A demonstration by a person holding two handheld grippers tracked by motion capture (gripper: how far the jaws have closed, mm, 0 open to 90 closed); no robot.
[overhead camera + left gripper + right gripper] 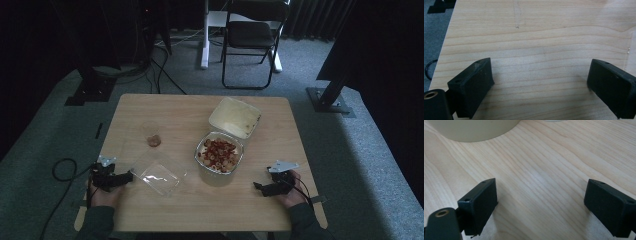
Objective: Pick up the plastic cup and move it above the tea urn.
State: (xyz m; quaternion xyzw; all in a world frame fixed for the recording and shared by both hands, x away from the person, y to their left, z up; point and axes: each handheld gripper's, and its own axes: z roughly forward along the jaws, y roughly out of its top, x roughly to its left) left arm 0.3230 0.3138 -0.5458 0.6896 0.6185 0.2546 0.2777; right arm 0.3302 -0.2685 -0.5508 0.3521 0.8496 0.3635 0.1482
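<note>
Containers (219, 152) on table (280, 130) bear no readable labels.

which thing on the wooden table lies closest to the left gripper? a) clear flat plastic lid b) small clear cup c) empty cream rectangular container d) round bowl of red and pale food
a, in the high view the clear flat plastic lid lies just beside the left gripper, while the bowl, container and cup sit farther off.

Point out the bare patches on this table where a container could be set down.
Bare wood: the far left corner of the table behind the small cup, and the near strip between both grippers. Crowded: the middle, where clear lid, filled bowl and empty tub cluster.
</note>
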